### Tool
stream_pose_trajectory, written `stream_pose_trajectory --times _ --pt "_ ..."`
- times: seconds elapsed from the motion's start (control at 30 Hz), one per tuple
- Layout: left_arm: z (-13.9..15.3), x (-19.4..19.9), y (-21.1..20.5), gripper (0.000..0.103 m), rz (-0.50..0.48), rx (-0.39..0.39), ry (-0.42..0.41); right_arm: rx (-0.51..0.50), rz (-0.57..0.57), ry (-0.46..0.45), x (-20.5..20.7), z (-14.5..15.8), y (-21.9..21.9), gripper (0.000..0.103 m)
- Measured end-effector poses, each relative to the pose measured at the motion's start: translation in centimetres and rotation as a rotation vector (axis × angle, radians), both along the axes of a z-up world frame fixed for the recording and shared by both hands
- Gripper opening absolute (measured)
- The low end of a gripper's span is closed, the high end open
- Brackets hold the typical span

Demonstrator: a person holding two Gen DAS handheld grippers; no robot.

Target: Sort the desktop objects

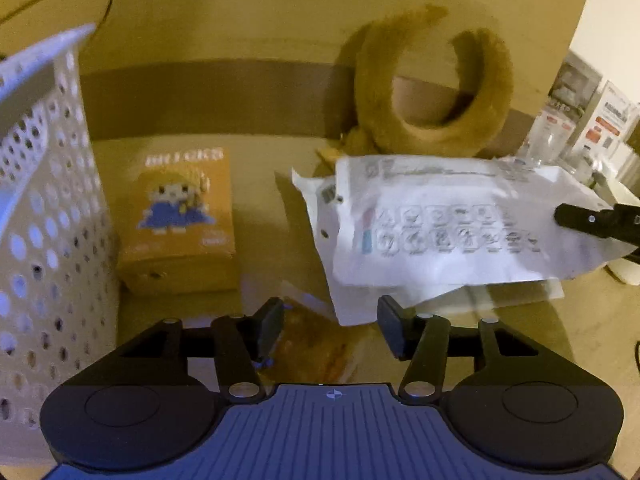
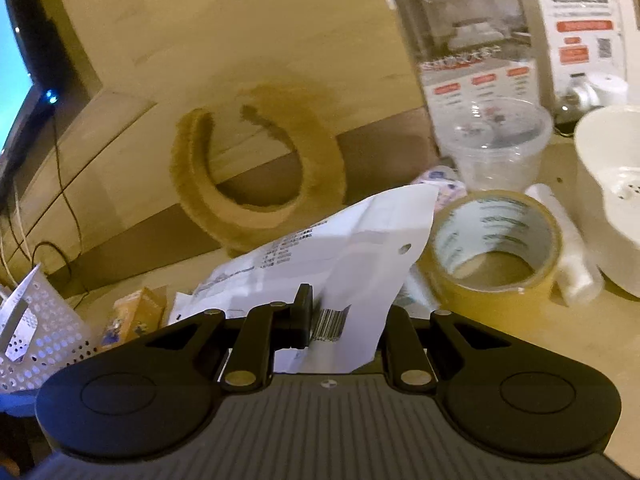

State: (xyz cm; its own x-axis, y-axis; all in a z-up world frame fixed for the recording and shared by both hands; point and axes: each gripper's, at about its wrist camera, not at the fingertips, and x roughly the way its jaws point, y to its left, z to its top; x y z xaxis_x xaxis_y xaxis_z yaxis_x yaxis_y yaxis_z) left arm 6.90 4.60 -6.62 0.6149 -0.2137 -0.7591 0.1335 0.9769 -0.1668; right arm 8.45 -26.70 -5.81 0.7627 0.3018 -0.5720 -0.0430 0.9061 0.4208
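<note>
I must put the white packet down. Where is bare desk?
Bare wood lies between the orange blocks box and white printed packet, and right of the yellow tape roll, before the white bowl. Crowded around the tape.

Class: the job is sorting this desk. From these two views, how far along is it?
Early, by the look of it. Done: nothing visibly; the basket's inside is hidden. In hand: the right gripper appears to grip the white packet; the left gripper is open. Left: blocks box, tape roll, plush ring, clear tub.
</note>
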Motion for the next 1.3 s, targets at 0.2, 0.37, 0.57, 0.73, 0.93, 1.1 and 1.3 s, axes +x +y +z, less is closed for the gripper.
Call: stream_pose_trajectory --times 0.2,0.37,0.57,0.73,0.93,1.1,1.3 --pt "-0.3 2.6 0.0 0.067 0.004 -0.106 0.037 -0.032 0.002 0.000 -0.4 0.1 0.2 0.018" --pt "0.2 2.8 -0.7 0.067 -0.002 -0.096 0.036 -0.027 -0.004 0.008 -0.2 0.1 0.2 0.018" --pt "1.8 2.3 0.2 0.083 -0.009 -0.073 -0.012 -0.025 -0.004 0.011 0.1 -0.1 0.2 0.018" --pt "1.2 5.1 -1.0 0.077 -0.032 -0.107 0.036 -0.033 -0.001 0.016 0.2 -0.3 0.3 0.018" --pt "0.6 6.4 -2.3 0.076 -0.081 -0.155 0.058 -0.041 -0.004 0.018 0.3 -0.4 0.4 0.019" --pt "-0.1 7.3 -2.5 0.078 -0.082 -0.174 0.088 -0.046 -0.002 0.016 0.5 -0.5 0.5 0.019" --pt "-0.7 7.8 -3.6 0.082 -0.108 -0.207 0.100 -0.038 0.010 0.019 0.6 -0.7 0.5 0.021"
